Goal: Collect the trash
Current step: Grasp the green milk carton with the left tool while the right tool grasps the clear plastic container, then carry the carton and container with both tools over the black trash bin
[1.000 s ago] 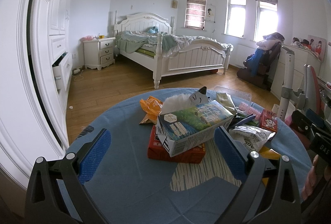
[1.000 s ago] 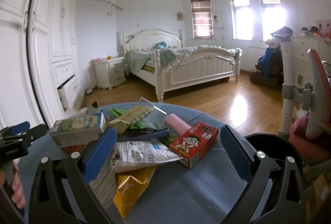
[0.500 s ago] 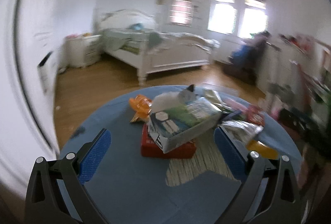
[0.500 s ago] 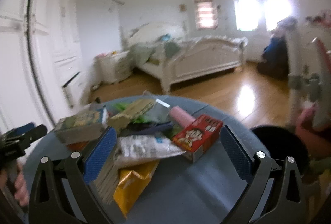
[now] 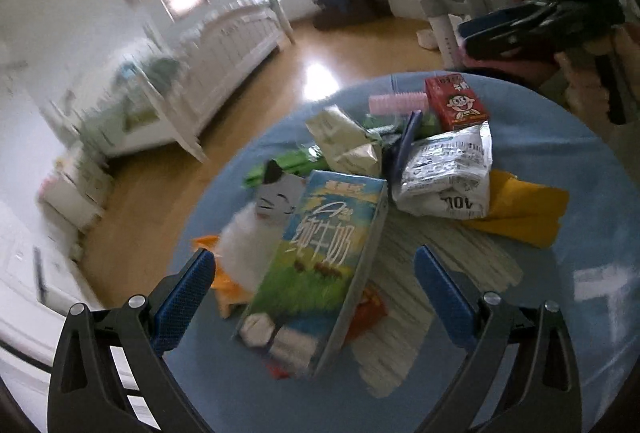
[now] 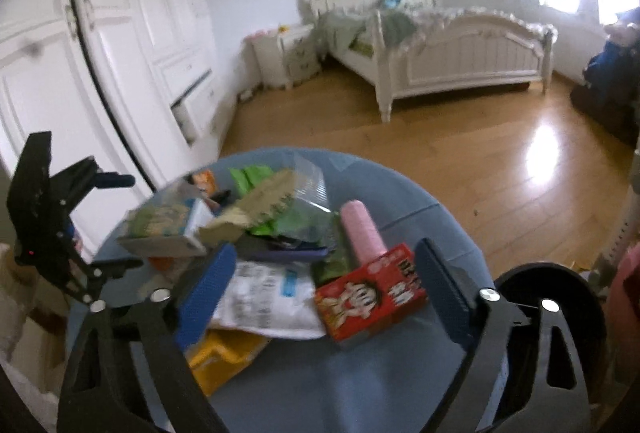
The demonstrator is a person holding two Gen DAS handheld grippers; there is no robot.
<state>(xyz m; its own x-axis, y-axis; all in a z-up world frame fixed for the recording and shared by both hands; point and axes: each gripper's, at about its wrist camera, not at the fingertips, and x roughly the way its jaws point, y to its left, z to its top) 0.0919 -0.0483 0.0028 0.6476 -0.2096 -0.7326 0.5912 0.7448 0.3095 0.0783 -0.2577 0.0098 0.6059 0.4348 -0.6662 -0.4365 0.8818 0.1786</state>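
The left gripper (image 5: 314, 287) is spread wide, a milk carton (image 5: 320, 265) framed between its pads. The right gripper (image 6: 322, 283), likewise spread, brackets a red box (image 6: 370, 299). Beyond, possibly a pink roll (image 6: 360, 233) is seen.

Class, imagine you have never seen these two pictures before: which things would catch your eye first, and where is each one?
First comes the heap of litter on the round blue table. In it, a tall milk carton lies between the open fingers of the left gripper, and a red snack box sits between those of the open right gripper. Behind the table, a white bed stands on the shiny wooden floor.
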